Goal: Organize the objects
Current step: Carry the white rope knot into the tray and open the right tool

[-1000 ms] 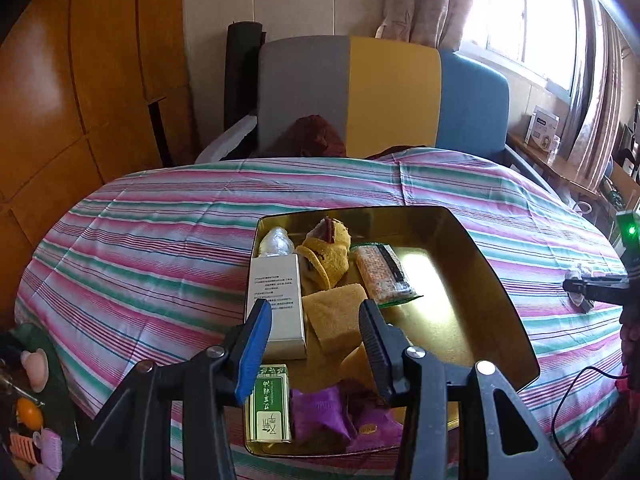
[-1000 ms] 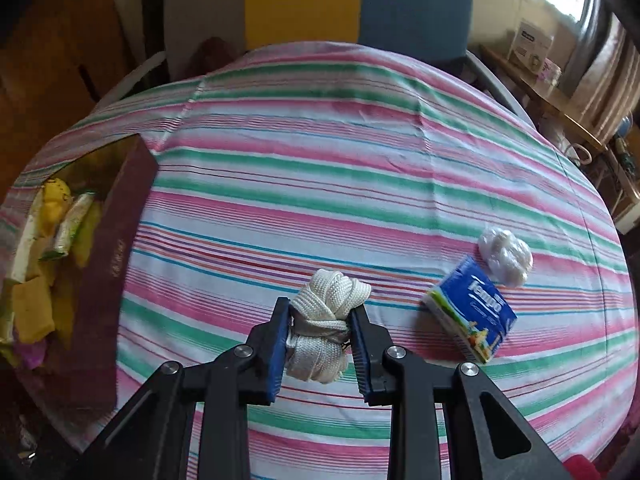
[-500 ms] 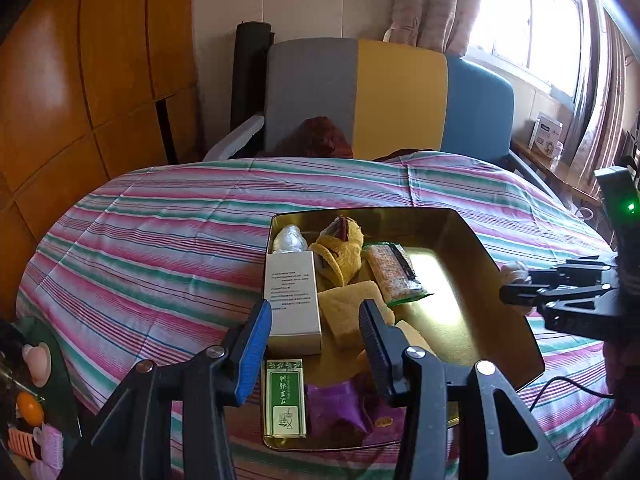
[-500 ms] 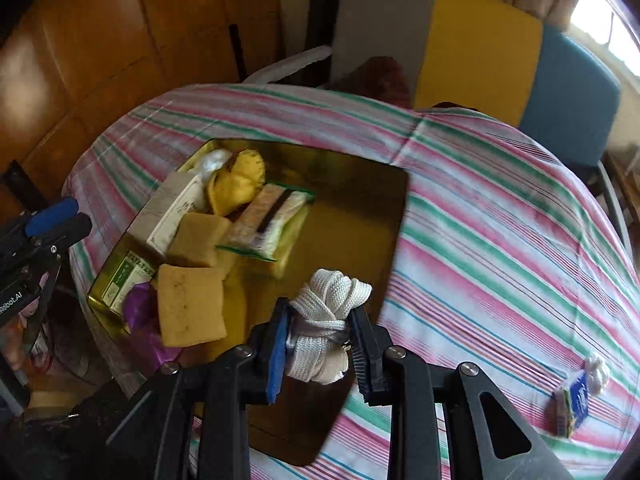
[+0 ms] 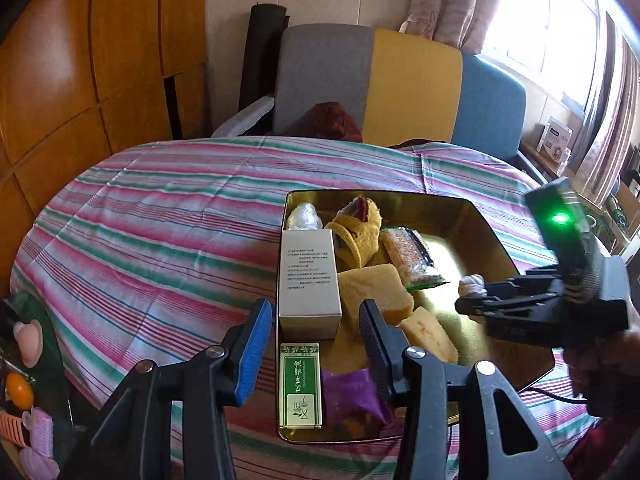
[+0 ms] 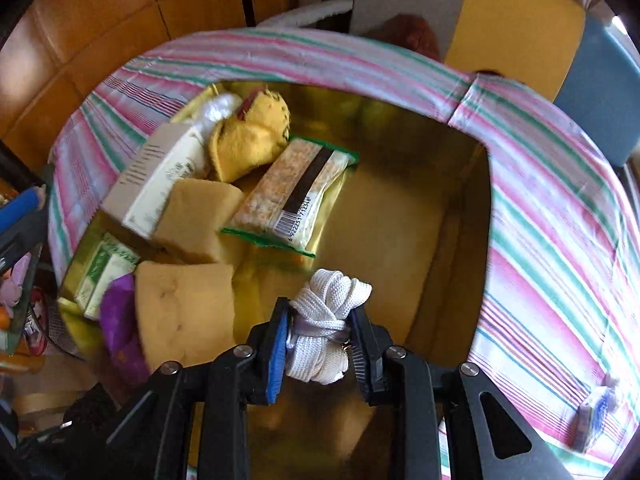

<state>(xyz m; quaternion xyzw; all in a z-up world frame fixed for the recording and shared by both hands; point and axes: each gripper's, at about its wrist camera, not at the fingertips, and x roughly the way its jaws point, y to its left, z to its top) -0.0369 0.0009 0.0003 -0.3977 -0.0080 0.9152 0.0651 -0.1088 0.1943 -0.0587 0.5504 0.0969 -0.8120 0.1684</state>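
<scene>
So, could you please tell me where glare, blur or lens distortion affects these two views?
Left wrist view: the window is blown out, sunlight glares off the gold tray, and fisheye curves the wooden wall panels. Right wrist view: the tray's near edge and the sponge are smeared with motion blur, while the white rope bundle in the right tongs stays sharp.

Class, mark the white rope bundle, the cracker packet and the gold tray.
white rope bundle [image 6: 328, 320]: right wrist view, knotted middle.
cracker packet [image 6: 292, 192]: right wrist view, packet's centre.
gold tray [image 6: 400, 232]: right wrist view, bare floor.
</scene>
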